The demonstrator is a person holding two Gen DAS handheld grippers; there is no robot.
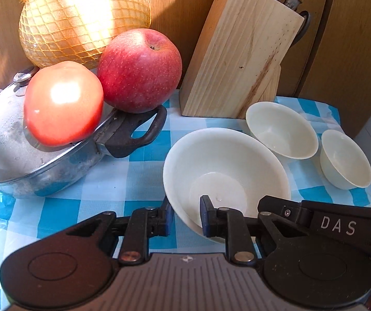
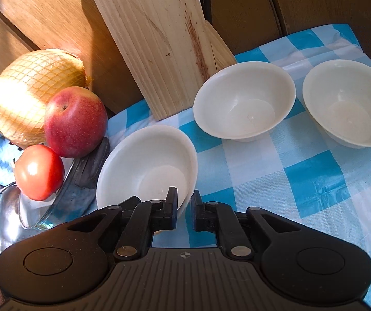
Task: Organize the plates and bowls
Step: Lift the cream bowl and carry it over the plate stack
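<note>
While both my tongs pinch the rim of the same big white bowl (image 1: 224,165), it tilts a little over the blue-checked cloth (image 1: 138,181) on the bench. My left tongs (image 1: 185,217) clamp its near edge, one pad outside the wall and one inside; my right tongs (image 2: 184,207) grip the near right edge of that bowl the same way, nearly pressed together because the wall is thin.

The bowl looks like glazed ceramic or milk glass: stiff, smooth, probably slippery and quick to chip if it knocks another. I judge it moderately heavy for a rim hold, so gripping on two sides of the rim seems the safest way to carry it.

Two smaller bowls stand to the right: the middle bowl (image 2: 245,101) just in front of the wooden knife block (image 2: 159,44), the far-right bowl (image 2: 348,103) near the cloth's edge. They are apart from one another, and likely nest by size.

To the left sits a steel pot (image 1: 30,160) with a tomato (image 1: 63,103) on its lid, an apple (image 1: 138,70) on its handle and a netted pomelo (image 1: 81,18) behind. Wood panelling backs the bench, and strong sunlight falls across it.
</note>
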